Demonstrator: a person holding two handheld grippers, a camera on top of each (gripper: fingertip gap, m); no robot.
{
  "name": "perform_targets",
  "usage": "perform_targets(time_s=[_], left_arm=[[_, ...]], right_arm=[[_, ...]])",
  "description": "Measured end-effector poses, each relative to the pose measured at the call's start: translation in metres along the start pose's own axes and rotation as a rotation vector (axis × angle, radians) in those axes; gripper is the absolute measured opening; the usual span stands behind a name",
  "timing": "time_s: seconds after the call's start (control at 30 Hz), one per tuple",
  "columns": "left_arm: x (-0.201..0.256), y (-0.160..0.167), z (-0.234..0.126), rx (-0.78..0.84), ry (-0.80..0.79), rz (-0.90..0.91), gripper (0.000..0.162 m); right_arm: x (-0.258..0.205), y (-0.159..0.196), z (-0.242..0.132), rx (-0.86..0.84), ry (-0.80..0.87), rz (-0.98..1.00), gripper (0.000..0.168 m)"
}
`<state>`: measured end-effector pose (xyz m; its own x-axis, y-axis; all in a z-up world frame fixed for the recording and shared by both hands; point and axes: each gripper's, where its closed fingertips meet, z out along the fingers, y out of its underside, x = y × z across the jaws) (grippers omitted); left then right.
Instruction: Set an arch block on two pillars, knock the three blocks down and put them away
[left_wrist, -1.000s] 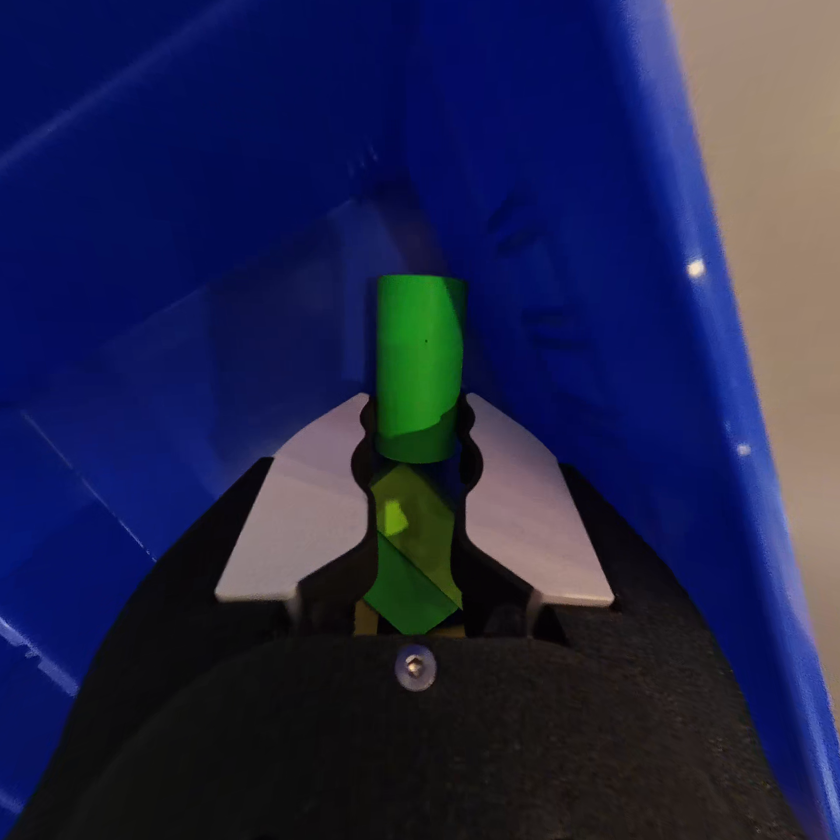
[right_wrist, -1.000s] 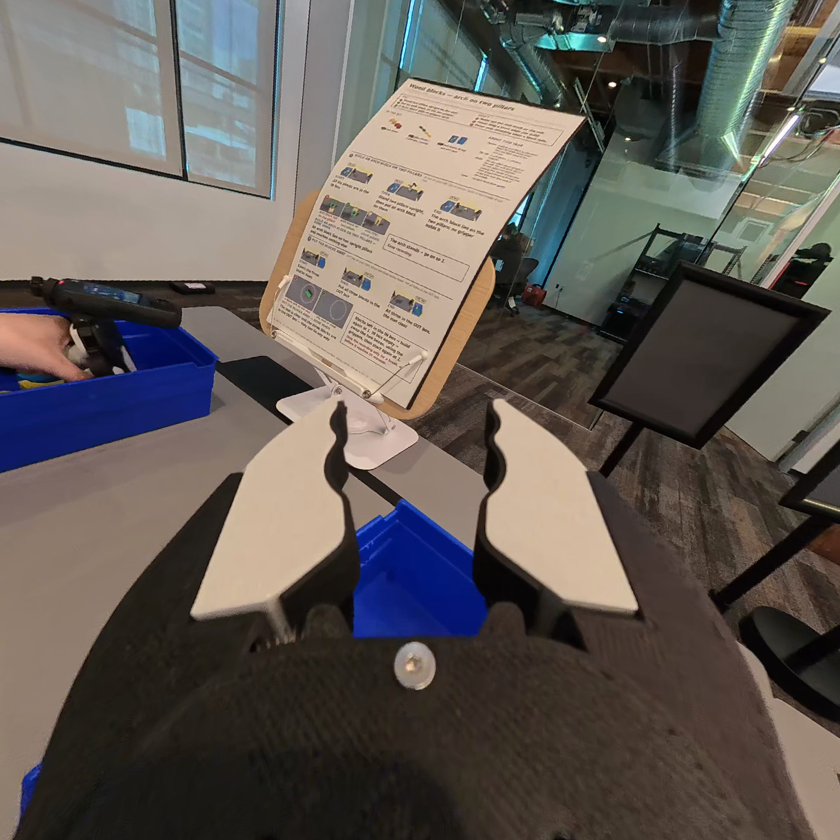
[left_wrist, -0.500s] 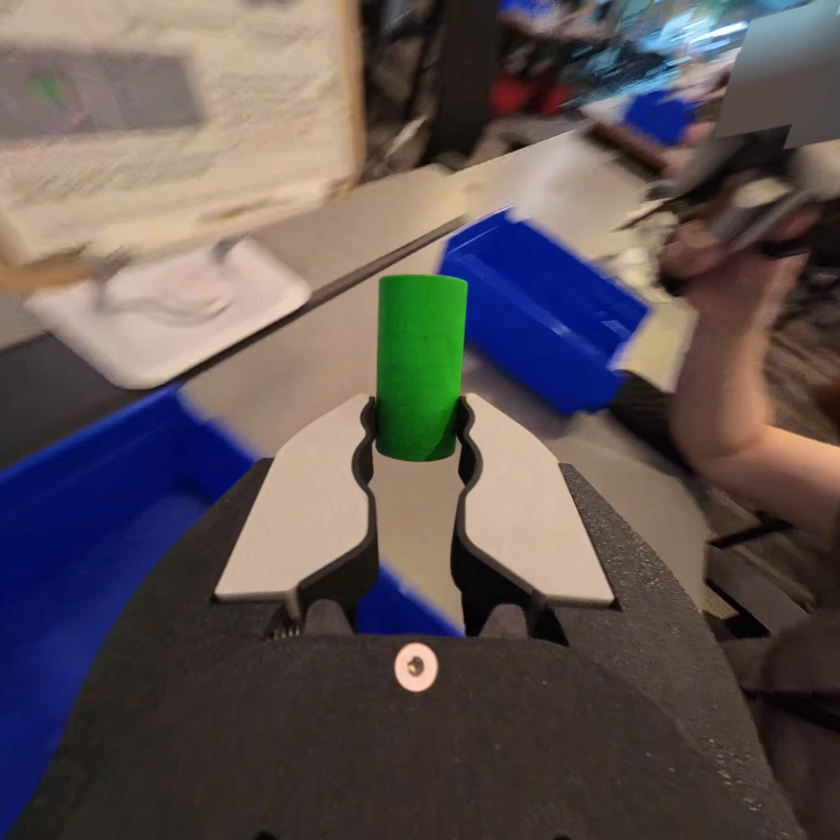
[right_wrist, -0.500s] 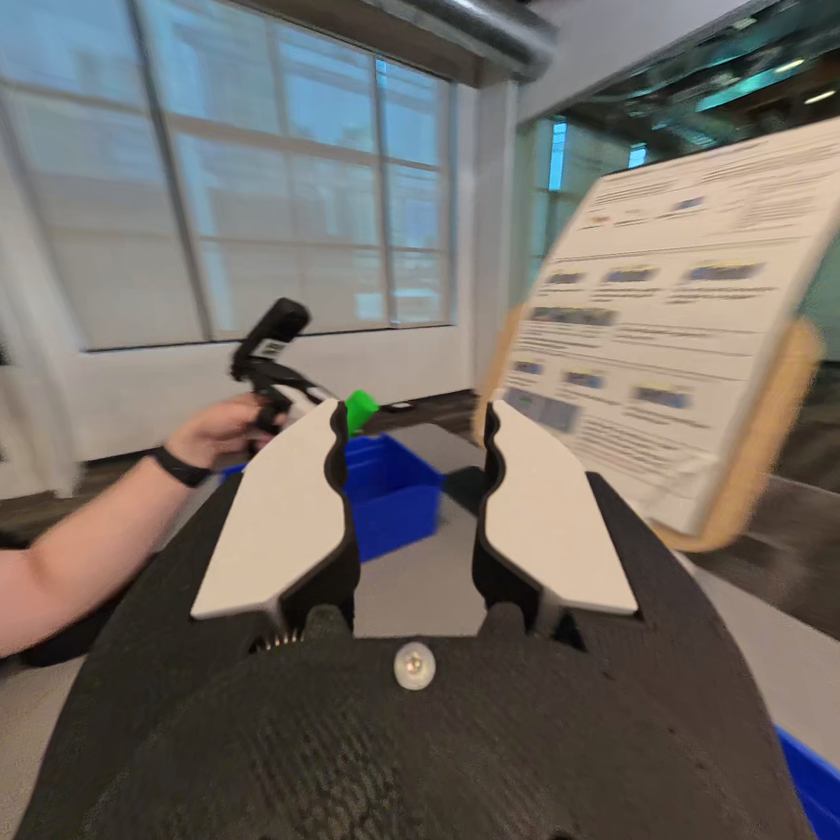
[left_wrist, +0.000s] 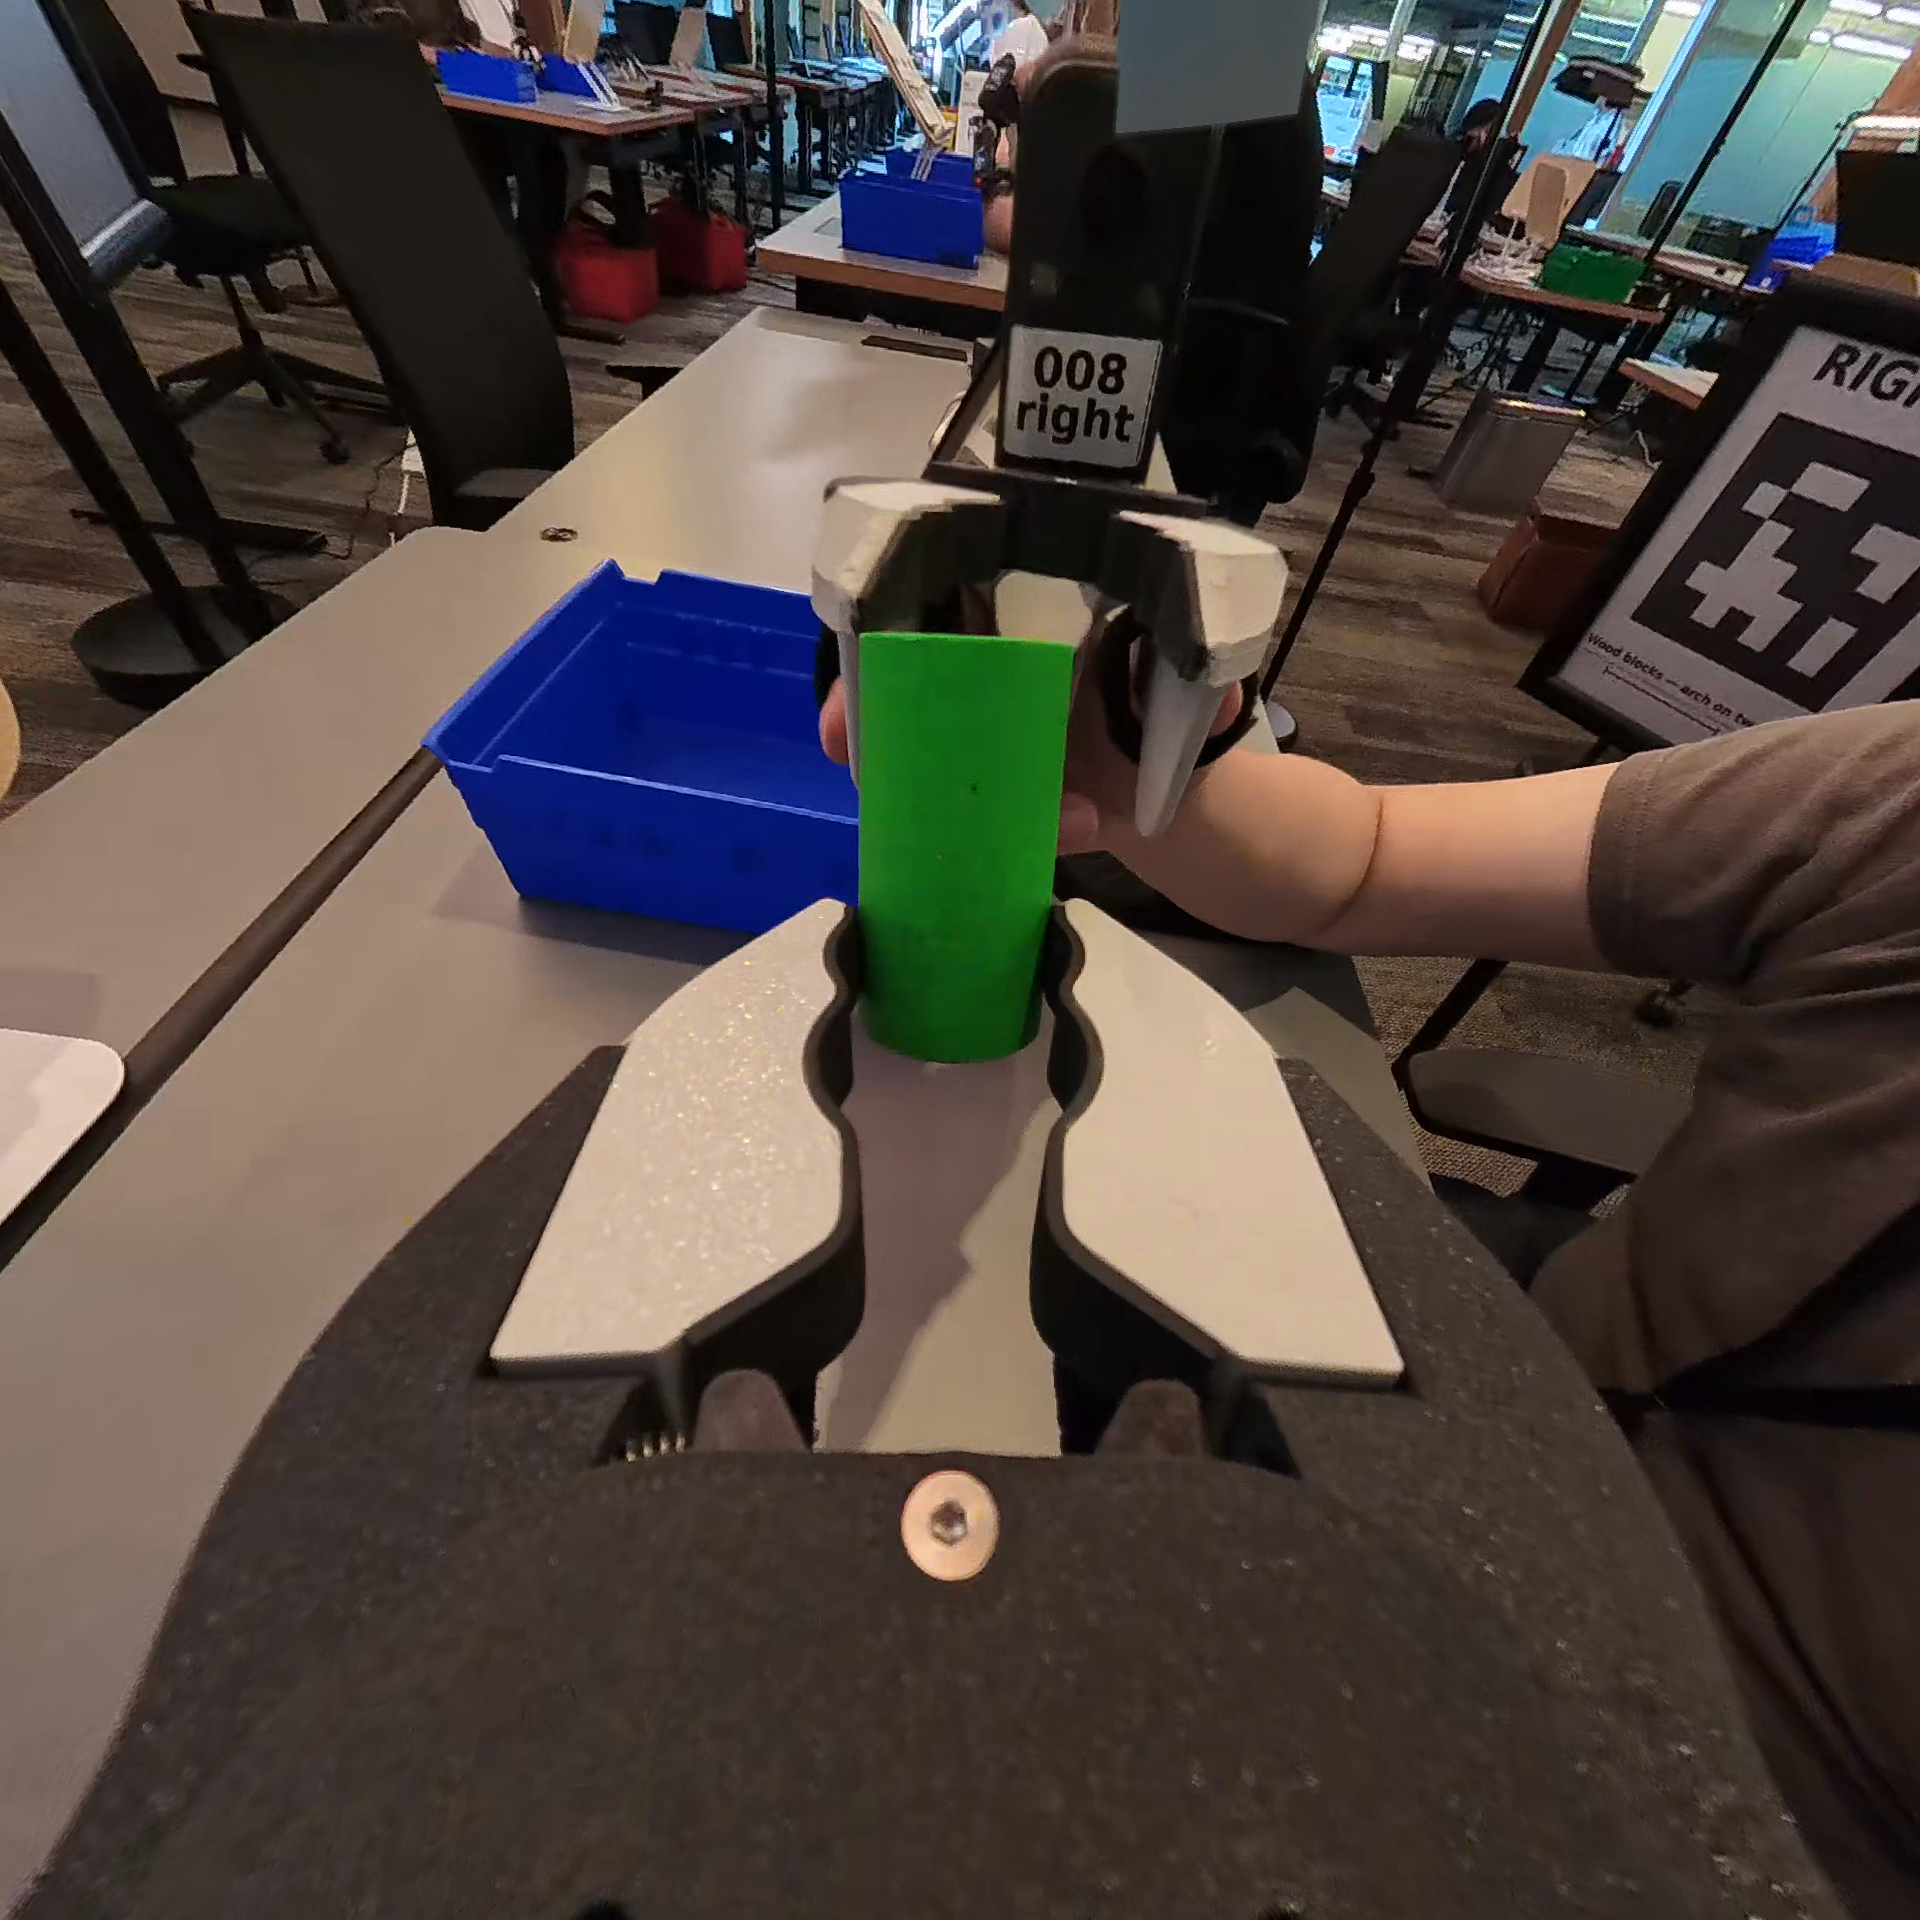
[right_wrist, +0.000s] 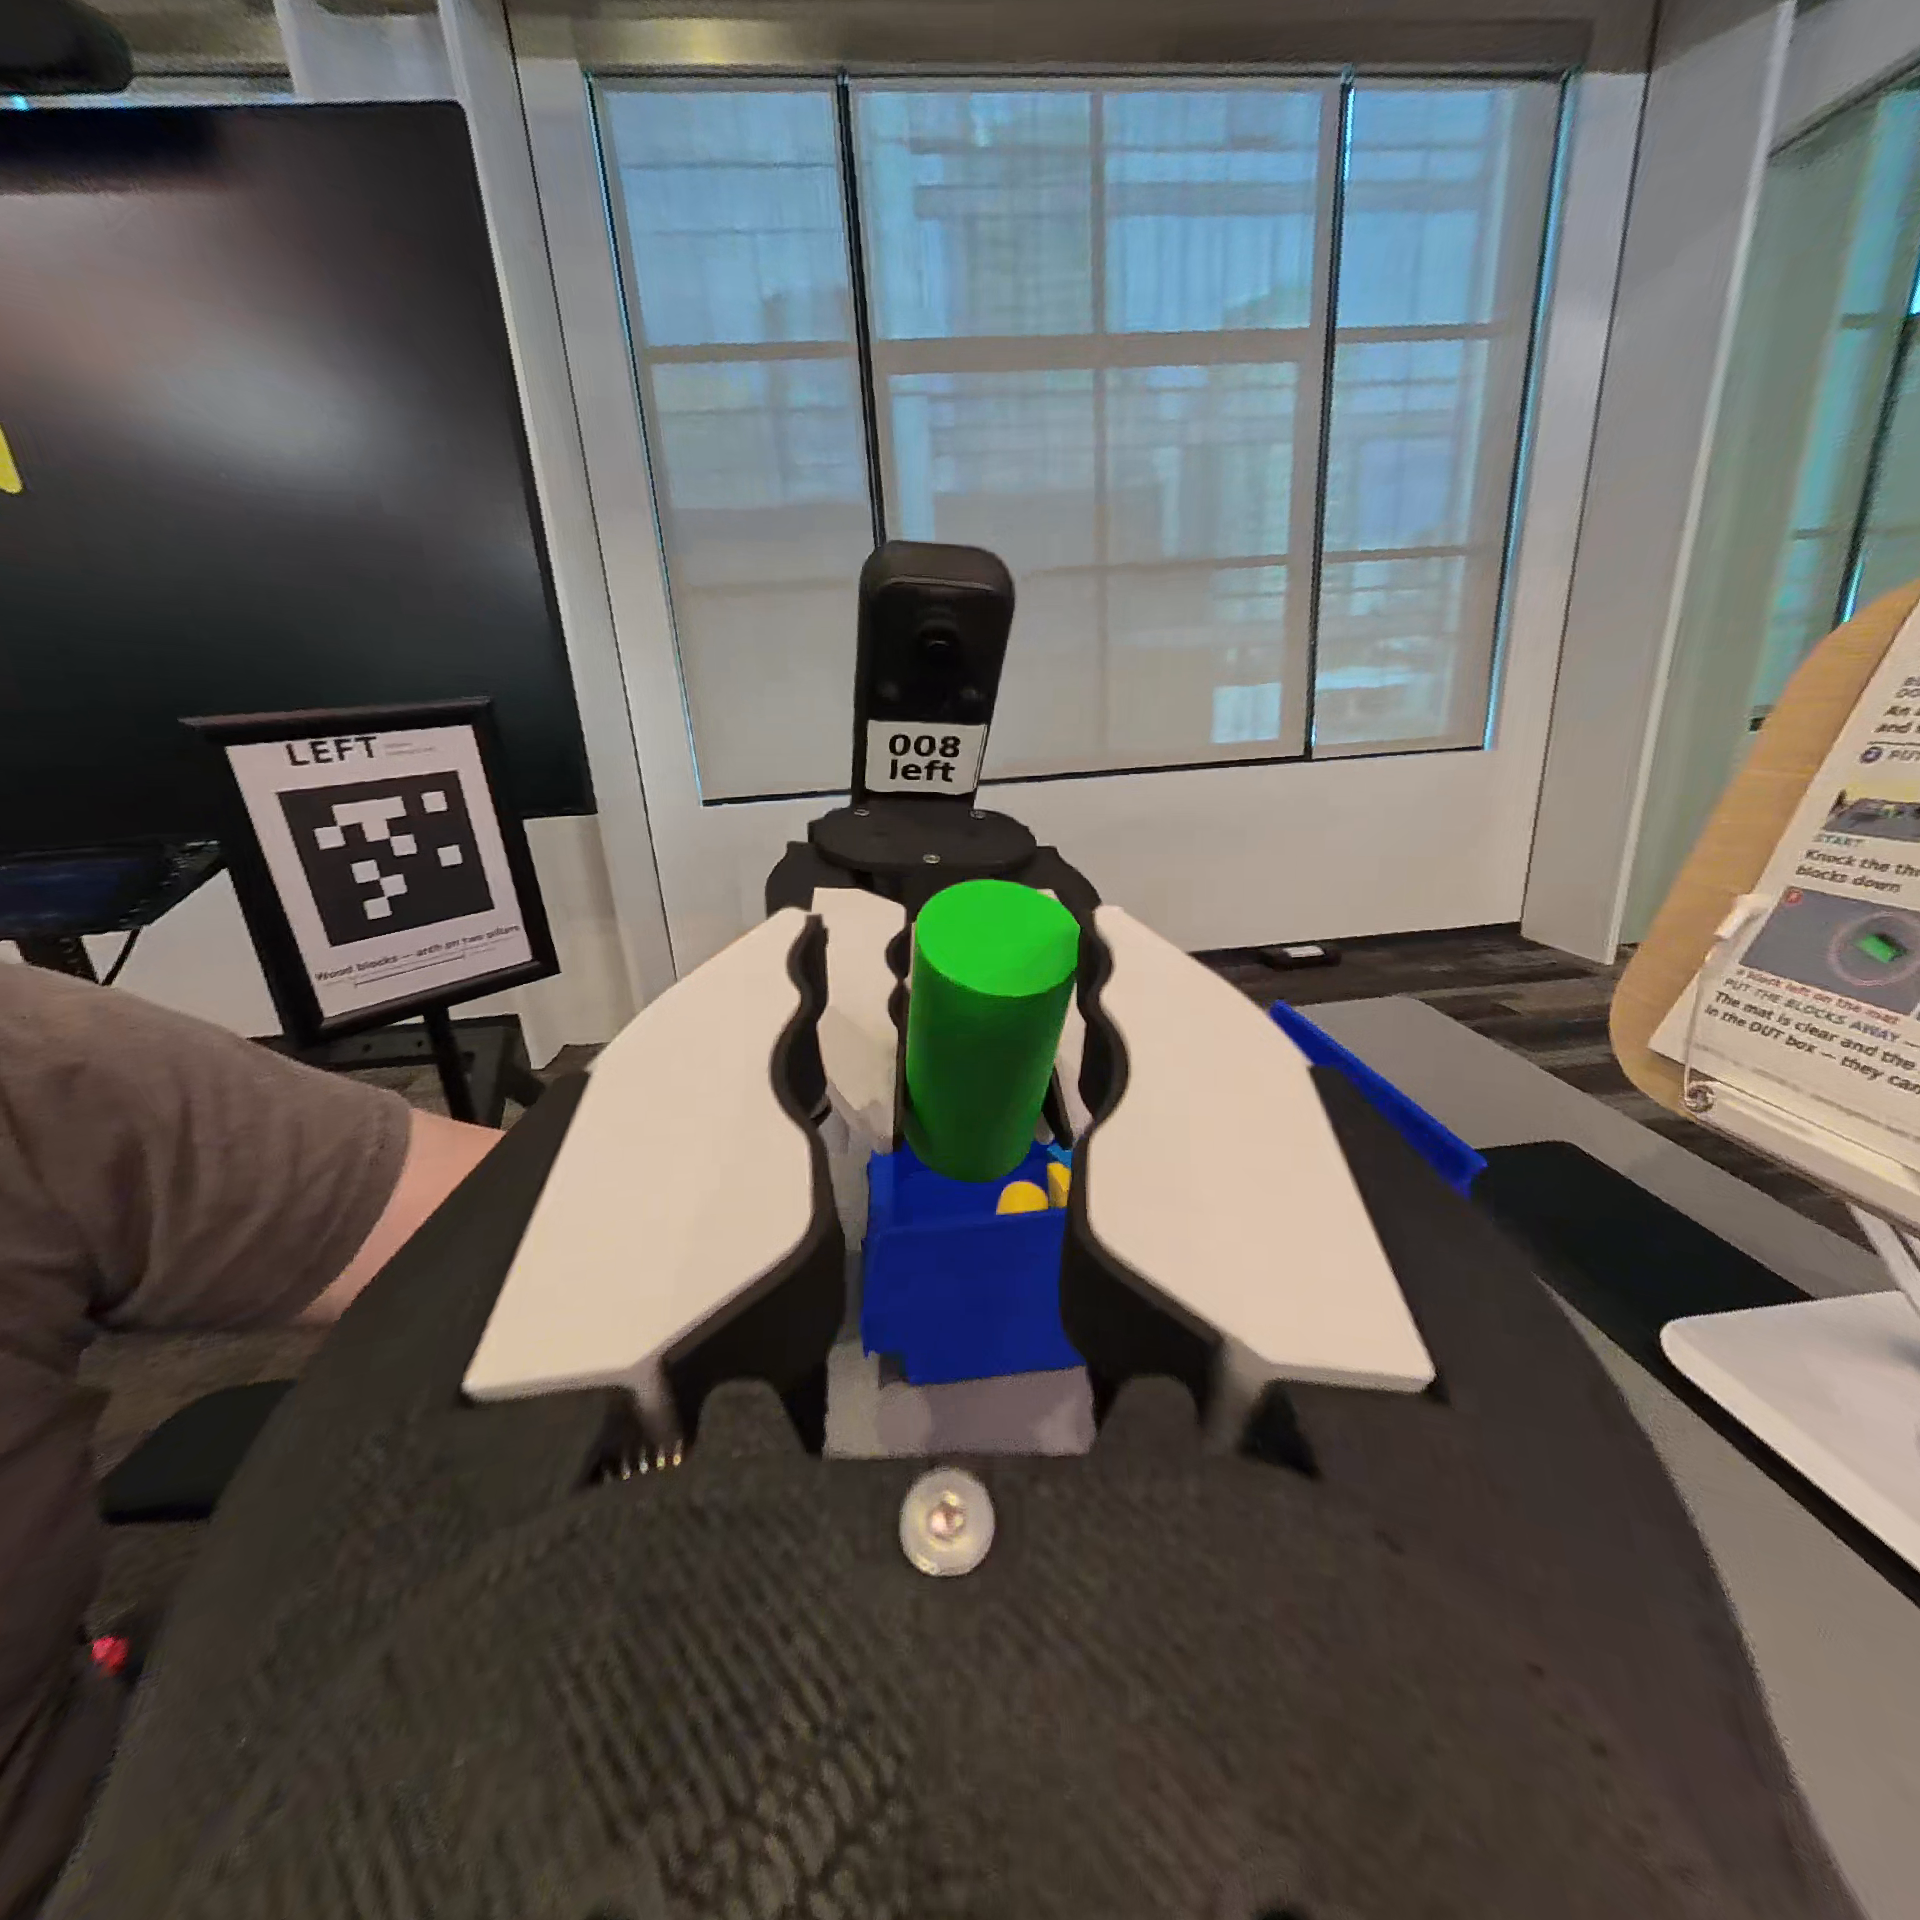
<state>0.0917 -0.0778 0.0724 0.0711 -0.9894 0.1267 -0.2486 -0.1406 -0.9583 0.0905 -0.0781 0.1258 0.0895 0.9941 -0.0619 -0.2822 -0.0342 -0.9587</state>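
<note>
Left wrist view: grey surface (left_wrist: 312, 1039) with a dark seam running from the left edge toward the far side. An empty blue bin (left_wrist: 665, 758) sits past the seam toward the far right edge; bare surface lies between it and the left tongs (left_wrist: 948, 977). A white stand base (left_wrist: 42, 1101) shows at the left edge. Beyond the far edge: office chairs, other desks, a framed marker sign (left_wrist: 1787, 561) at right.

Left tongs are narrowed on the green cylinder block (left_wrist: 961, 852), clamping its near end; the block points away from the camera, lifted clear of the surface. The right tongs (left_wrist: 1003, 790) face it just behind, held by a hand (left_wrist: 1081, 769) with forearm entering from the right; their fingers stand wide apart, one at each side of the block's far end, and contact cannot be judged.

Right wrist view: right tongs (right_wrist: 951, 997) are spread, with the green cylinder block (right_wrist: 987, 1039) in the gap between their fingertips, its flat end toward the camera. The left tongs (right_wrist: 971, 1132) hold it from behind. Below it is a second blue bin (right_wrist: 966, 1288) with something yellow (right_wrist: 1023, 1197) inside. An instruction board (right_wrist: 1808, 935) stands at right.

Change: 1.0 s ago the left tongs held the block down inside a blue bin; 0.5 s ago it was out and mid-swing, both views blurred. Now the two tongs face each other and the views are sharp.
</note>
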Motion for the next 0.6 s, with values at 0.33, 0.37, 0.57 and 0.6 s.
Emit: perform_targets(time_s=[0.33,0.37,0.57,0.6], left_arm=[[0.002,-0.003,0.001,0.023,-0.004,0.04,0.034],[0.001,0.0,0.0,0.009,-0.009,0.039,0.034],[-0.045,0.003,-0.059,-0.092,-0.34,0.083,0.055],[-0.052,0.005,-0.076,-0.115,-0.408,0.079,0.054]], right_arm=[[0.003,0.021,0.003,-0.079,-0.032,0.022,0.032],[0.004,0.023,0.003,-0.093,-0.031,0.018,0.032],[0.058,0.072,0.0,-0.222,0.266,-0.043,0.031],[0.066,0.092,0.001,-0.285,0.296,-0.035,0.032]])
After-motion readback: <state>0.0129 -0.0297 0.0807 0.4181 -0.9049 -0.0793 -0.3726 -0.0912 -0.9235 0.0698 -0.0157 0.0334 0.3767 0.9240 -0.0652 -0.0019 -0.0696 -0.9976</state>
